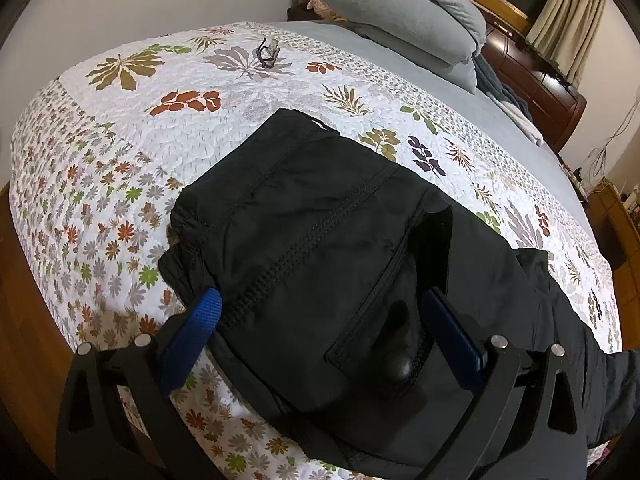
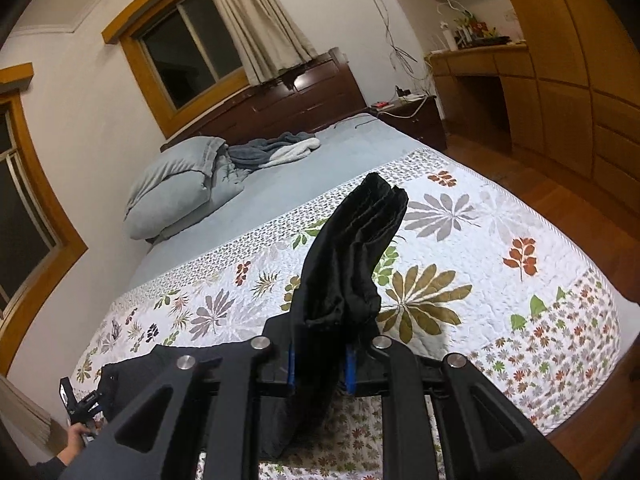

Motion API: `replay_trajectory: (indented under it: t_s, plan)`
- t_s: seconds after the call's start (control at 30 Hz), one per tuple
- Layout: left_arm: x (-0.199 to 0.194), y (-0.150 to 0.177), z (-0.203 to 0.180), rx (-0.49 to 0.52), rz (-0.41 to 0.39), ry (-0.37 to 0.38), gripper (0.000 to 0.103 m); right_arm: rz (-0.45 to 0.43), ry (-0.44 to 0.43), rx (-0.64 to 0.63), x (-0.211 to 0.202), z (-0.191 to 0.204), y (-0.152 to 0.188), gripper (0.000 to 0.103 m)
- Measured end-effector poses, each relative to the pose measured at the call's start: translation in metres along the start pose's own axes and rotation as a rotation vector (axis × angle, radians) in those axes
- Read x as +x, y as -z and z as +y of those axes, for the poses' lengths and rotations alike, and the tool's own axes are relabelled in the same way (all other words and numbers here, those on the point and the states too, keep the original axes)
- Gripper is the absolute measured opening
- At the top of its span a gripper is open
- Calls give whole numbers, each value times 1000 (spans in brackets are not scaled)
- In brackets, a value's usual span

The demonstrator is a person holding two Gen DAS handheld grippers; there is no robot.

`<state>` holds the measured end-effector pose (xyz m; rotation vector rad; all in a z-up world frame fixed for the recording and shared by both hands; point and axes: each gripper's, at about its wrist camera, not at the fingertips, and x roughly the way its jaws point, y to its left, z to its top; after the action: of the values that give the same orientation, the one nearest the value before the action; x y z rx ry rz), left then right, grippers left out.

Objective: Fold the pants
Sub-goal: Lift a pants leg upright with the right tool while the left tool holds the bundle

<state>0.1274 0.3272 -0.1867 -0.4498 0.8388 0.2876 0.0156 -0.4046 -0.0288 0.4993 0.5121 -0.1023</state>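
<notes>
Black pants (image 1: pixel 320 232) lie on a floral quilt (image 1: pixel 120 200) on the bed, waistband end toward the far left, legs running off to the right. My left gripper (image 1: pixel 320 312) is open, its blue fingers (image 1: pixel 196 332) straddling the pants' upper part just above the cloth. In the right wrist view my right gripper (image 2: pixel 320 360) is shut on the bunched leg ends of the pants (image 2: pixel 348 264) and holds them up above the quilt (image 2: pixel 500 280). The rest of the pants (image 2: pixel 160 364) trails down to the left, where the left gripper (image 2: pixel 80 404) and a hand show.
Grey pillows (image 1: pixel 408 16) and a grey sheet (image 1: pixel 480 104) lie at the head of the bed by a dark headboard (image 2: pixel 304 96). A small object (image 1: pixel 268 54) rests on the quilt's far side. Wooden floor (image 2: pixel 580 200) and cabinets (image 2: pixel 560 60) flank the bed.
</notes>
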Motion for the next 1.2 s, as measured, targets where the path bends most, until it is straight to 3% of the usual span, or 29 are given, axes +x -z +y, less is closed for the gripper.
replay_trajectory:
  t_s: [0.67,1.2]
  plan:
    - [-6,2,8,-30,-16,71,100,12,-10,-116,-2,61,-12,17]
    - [-13,12,16,-98,-81,133,100,46,-35,-246,12,143,-9,17]
